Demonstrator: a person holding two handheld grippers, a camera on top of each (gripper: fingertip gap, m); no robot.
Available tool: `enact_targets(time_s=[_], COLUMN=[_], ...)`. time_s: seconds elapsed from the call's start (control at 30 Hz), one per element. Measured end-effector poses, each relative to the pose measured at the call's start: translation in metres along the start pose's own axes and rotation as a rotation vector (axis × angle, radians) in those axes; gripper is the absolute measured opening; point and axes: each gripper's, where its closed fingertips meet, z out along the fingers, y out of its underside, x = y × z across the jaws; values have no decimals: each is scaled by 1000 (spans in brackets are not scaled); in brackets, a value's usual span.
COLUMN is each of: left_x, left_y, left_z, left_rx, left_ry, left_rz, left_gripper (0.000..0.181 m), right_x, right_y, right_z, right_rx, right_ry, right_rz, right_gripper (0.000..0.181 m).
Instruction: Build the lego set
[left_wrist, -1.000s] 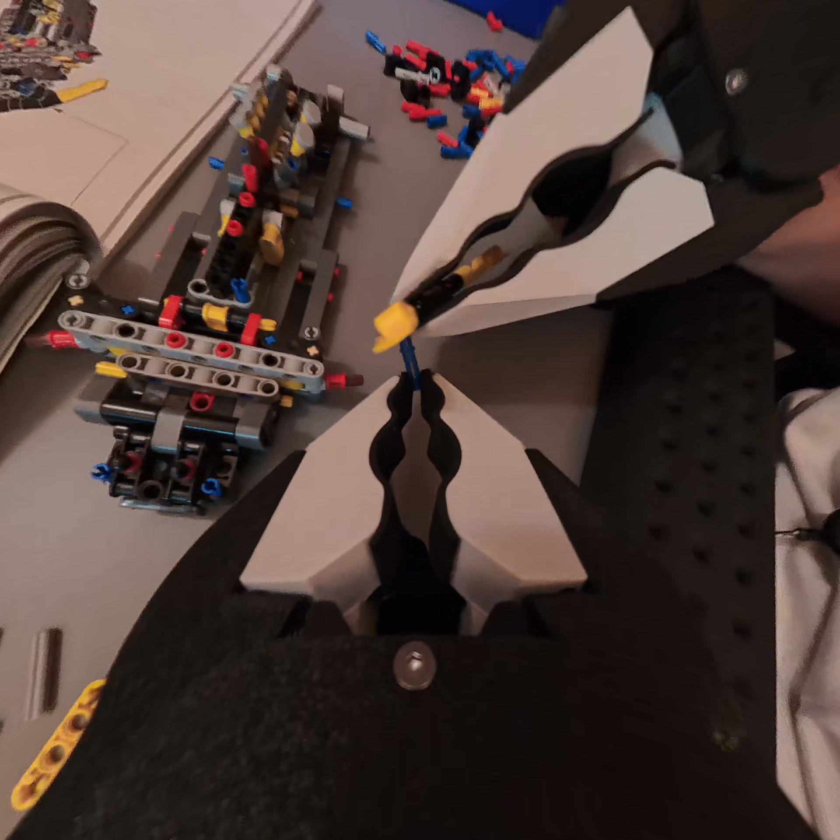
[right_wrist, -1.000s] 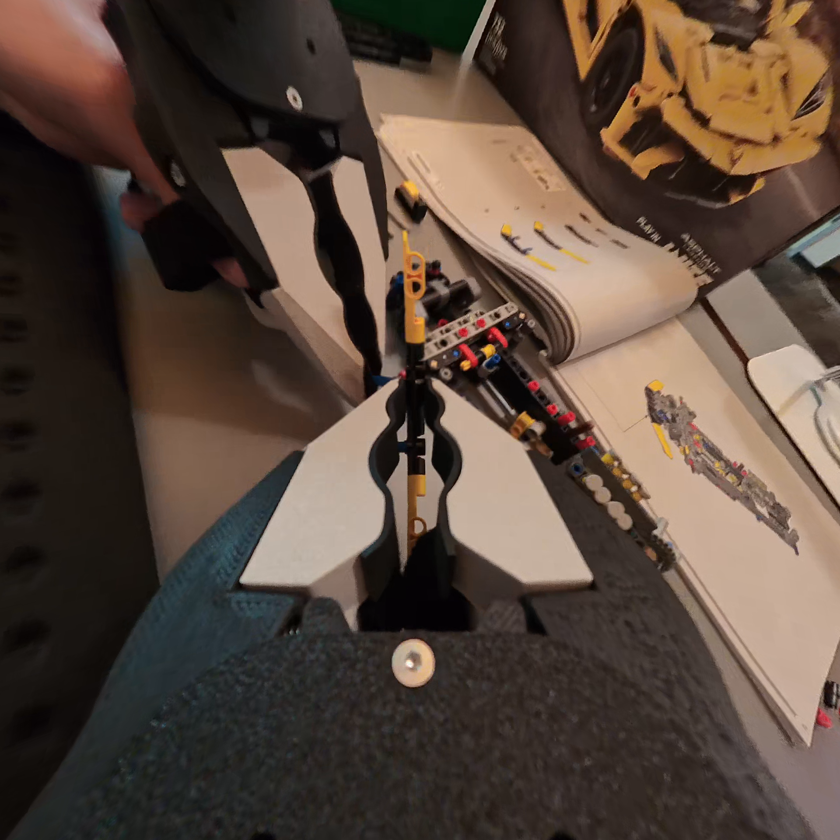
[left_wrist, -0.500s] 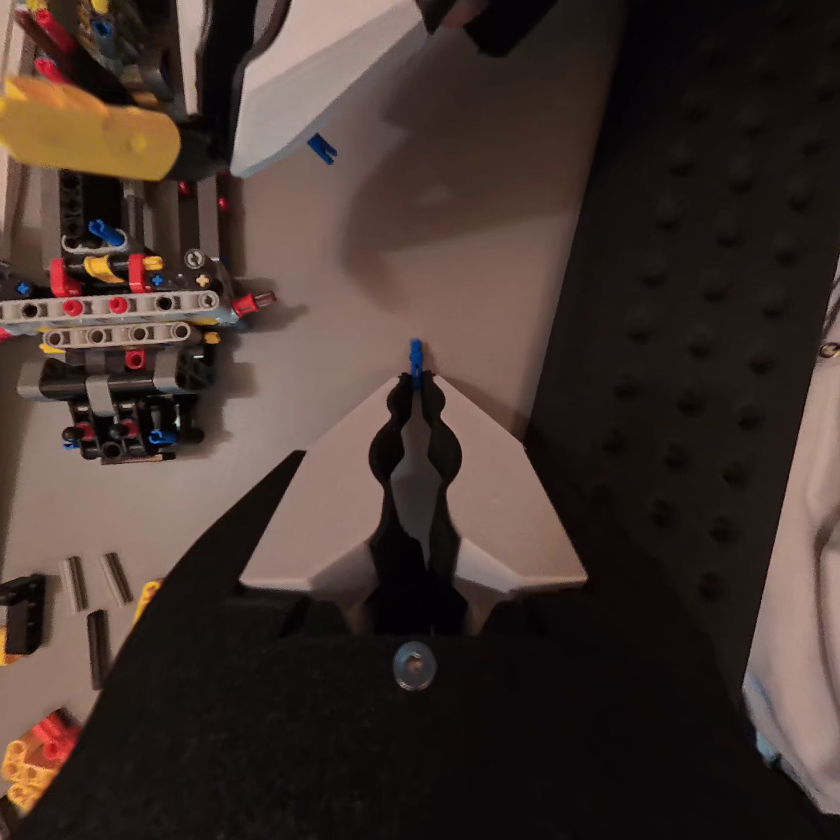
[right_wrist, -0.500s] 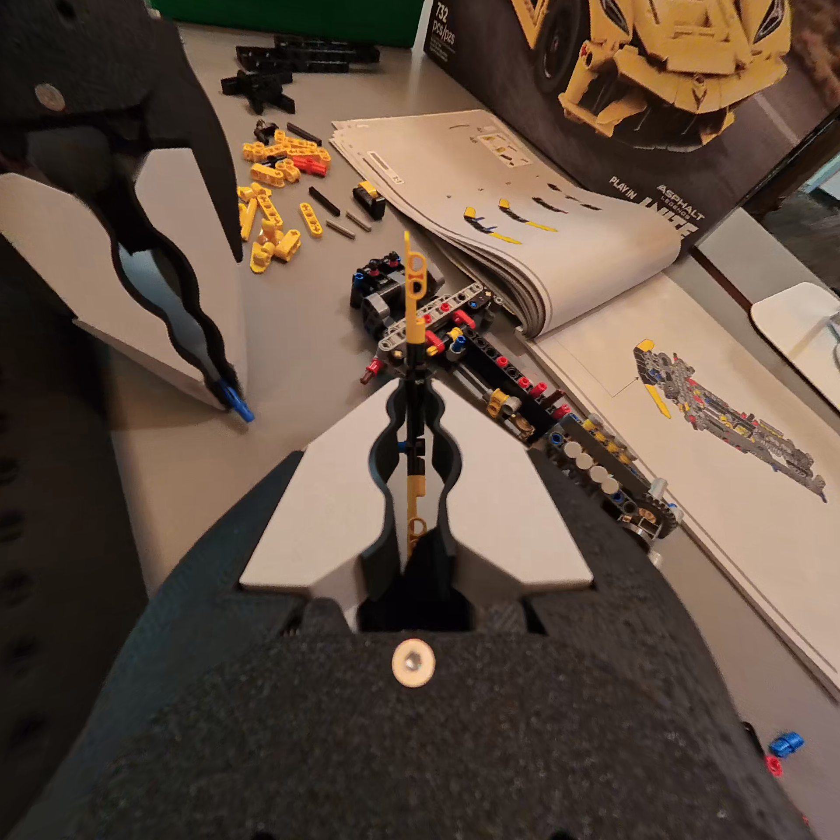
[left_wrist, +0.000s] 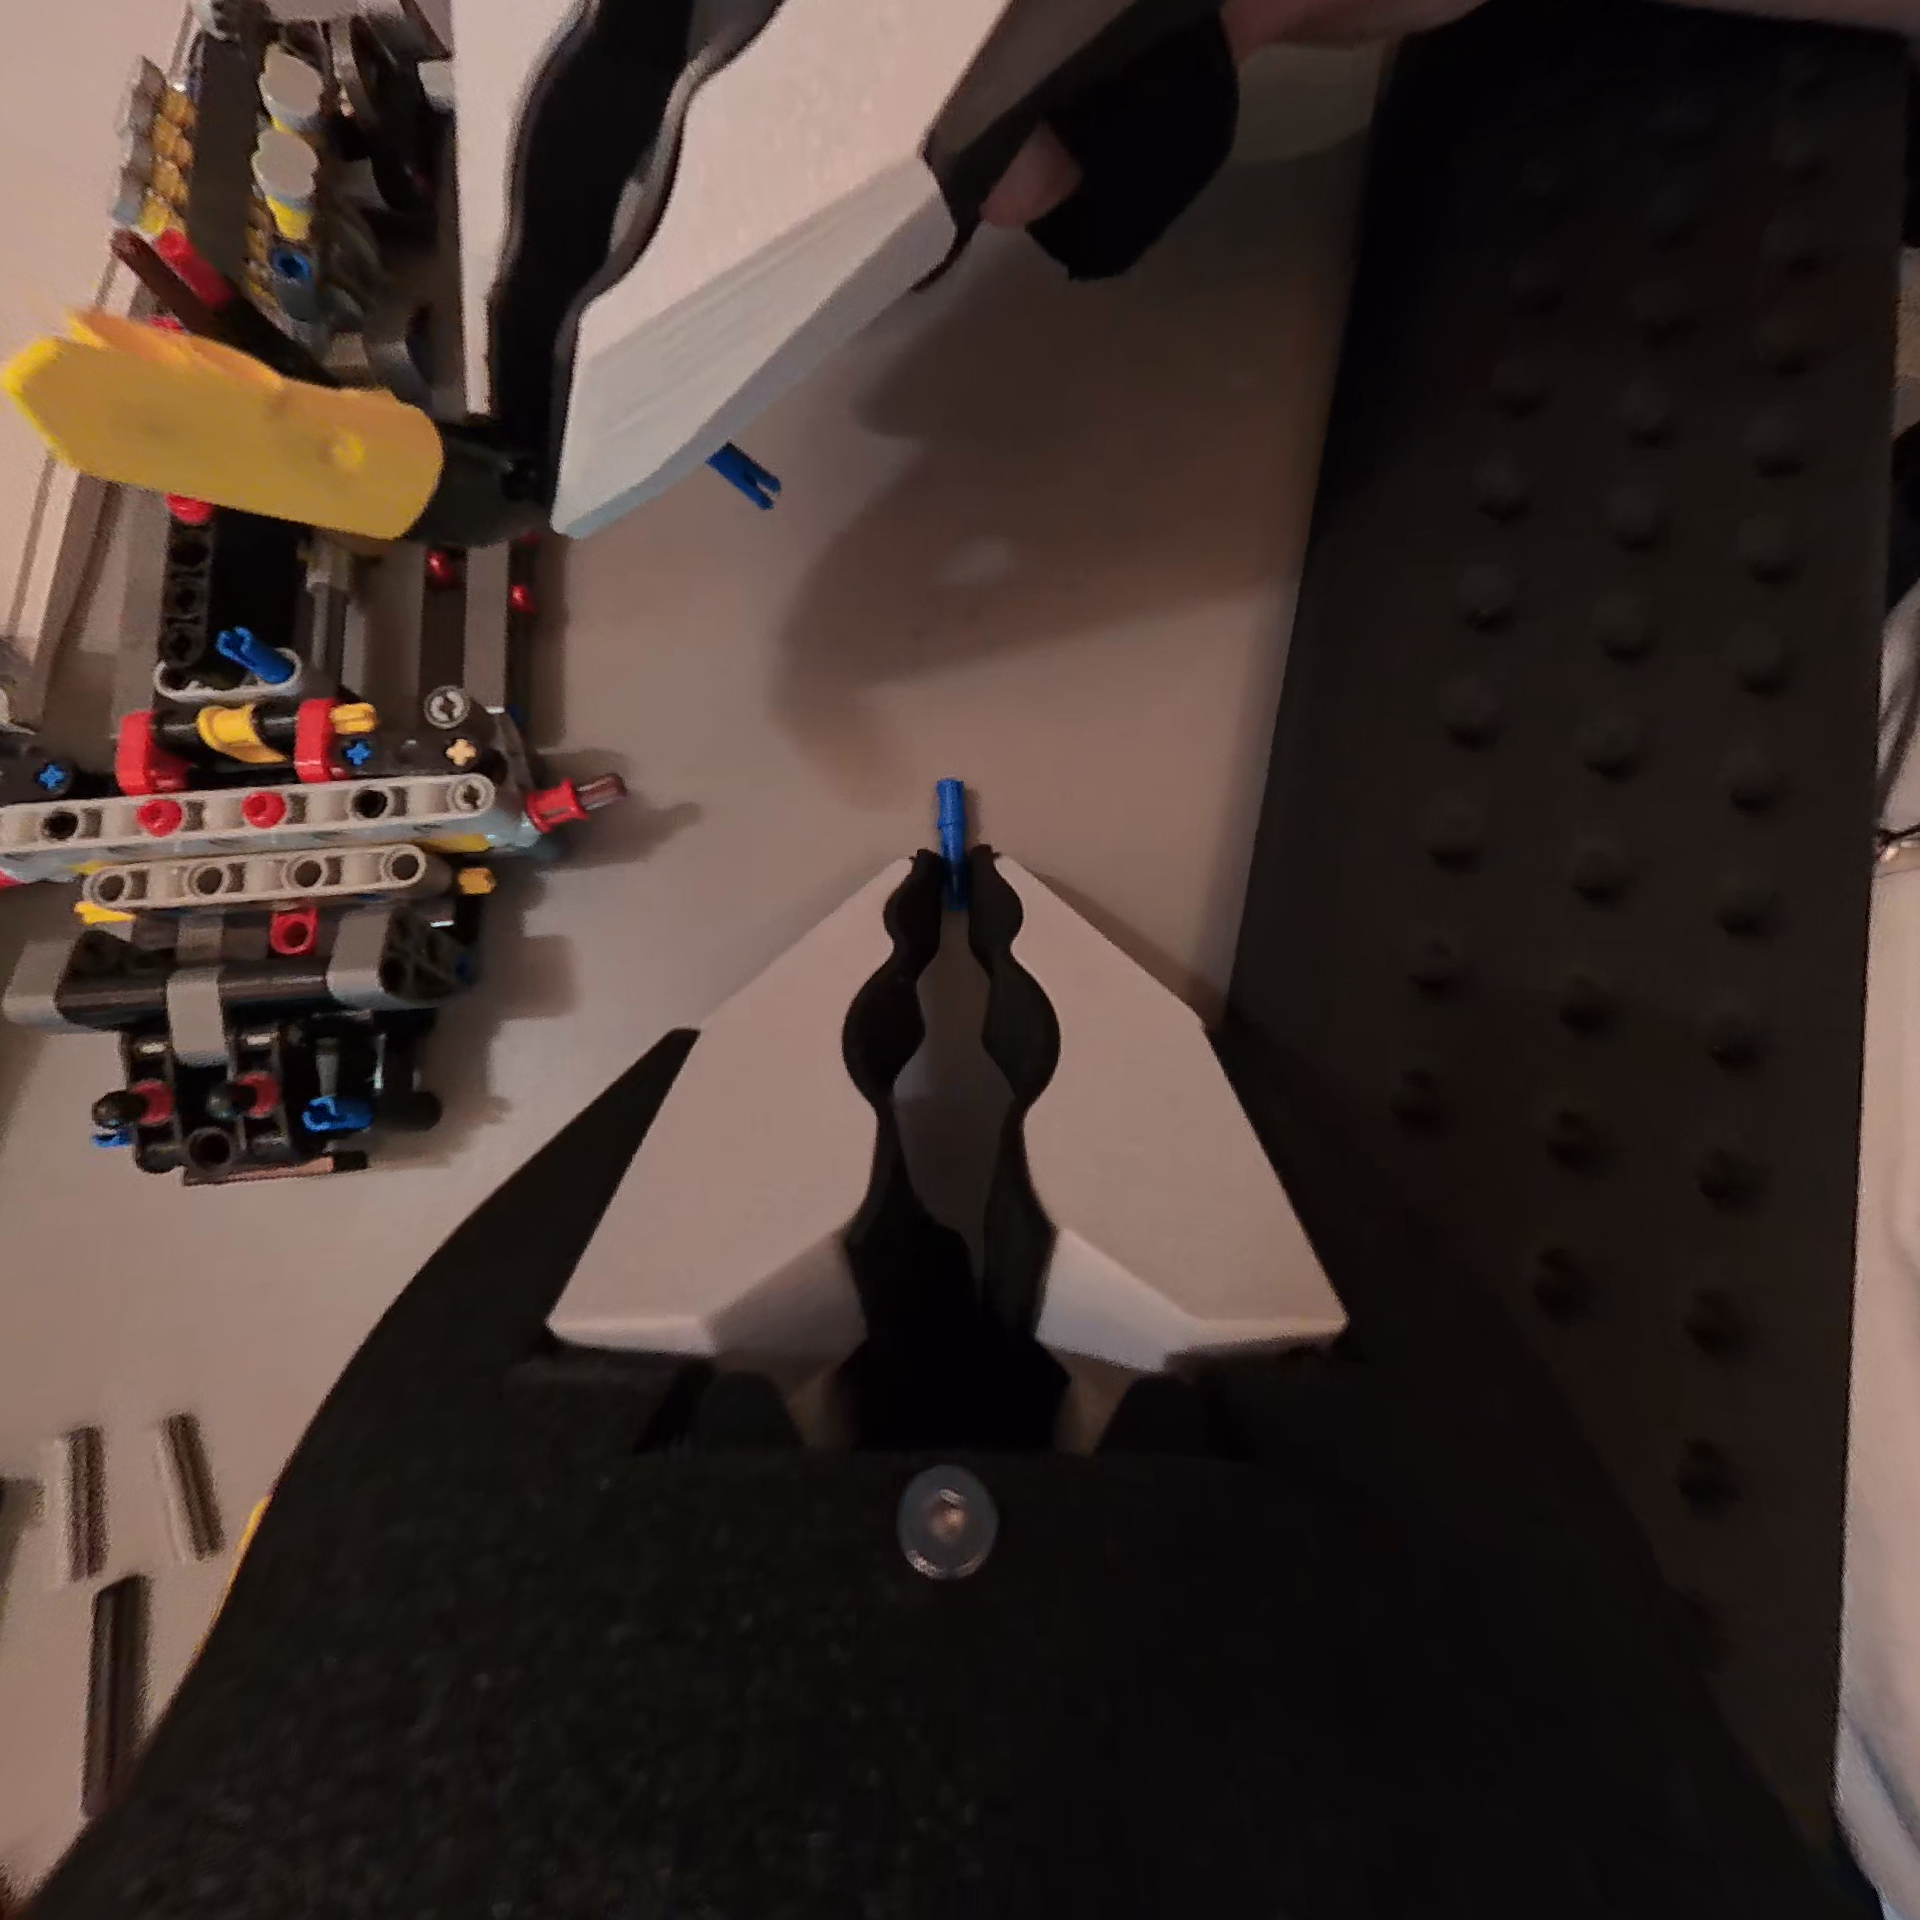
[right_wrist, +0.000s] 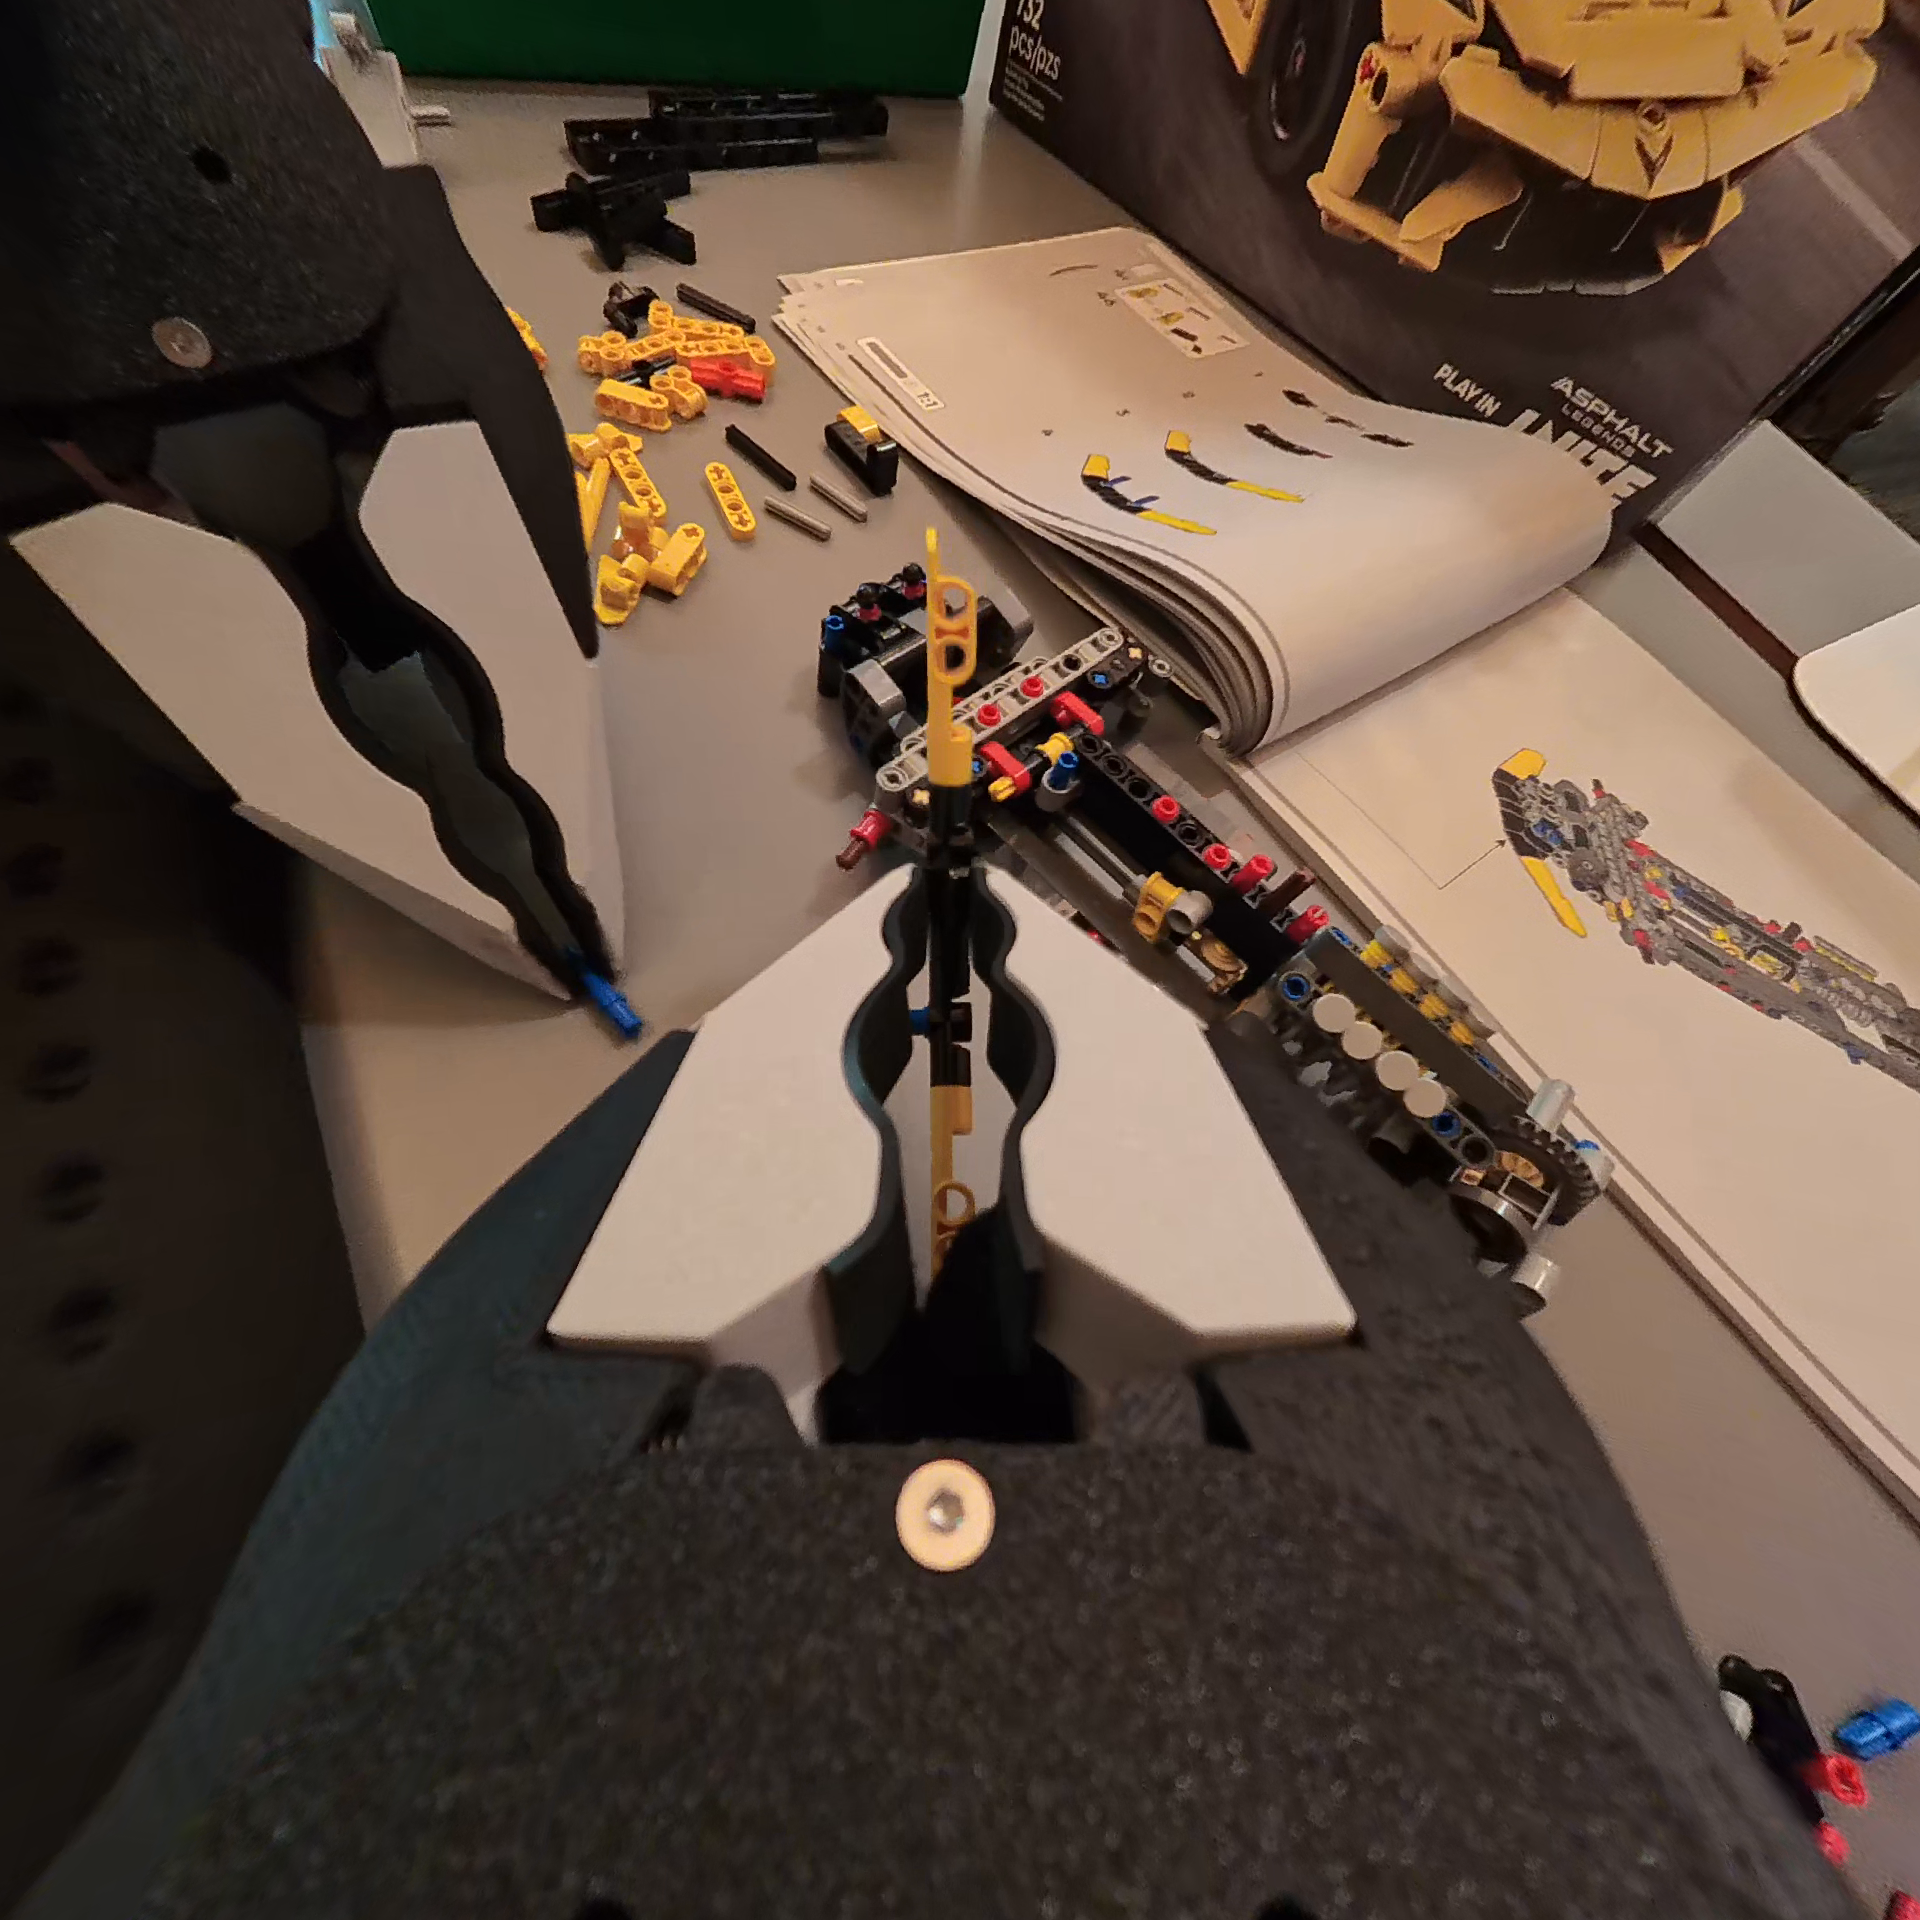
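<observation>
Chassis of black, grey and red studless beams (right_wrist: 1101, 790) is laid on the matte grey table (right_wrist: 727, 727). Right gripper (right_wrist: 948, 873) is clamped on a slim yellow-black panel assembly (right_wrist: 948, 665). Left gripper (left_wrist: 951, 857) is pinched on a small blue plastic pin (left_wrist: 950, 821).

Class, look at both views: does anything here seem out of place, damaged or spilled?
Nothing stands out. The left gripper pinches a blue pin, the right gripper holds a yellow-and-black piece, and the chassis lies flat beside the open manual. Loose yellow parts sit grouped on the table.
</observation>
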Motion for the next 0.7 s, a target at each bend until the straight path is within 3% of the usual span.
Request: enact_targets(time_s=[0.07,0.23,0.7], left_x=[-8,-31,-47], left_y=[-7,-50,-45], left_z=[0,-26,-19], left_rx=[49,373,397], left_ry=[-31,80,111], left_rz=[-41,-384,-630], left_gripper=[3,3,3], right_x=[1,-6,-4], right_y=[1,3,2], right_z=[0,4,7], right_rx=[-4,-25,-31], right_ry=[-1,-46,-5], right_rz=[11,55,28], right_gripper=[6,6,6])
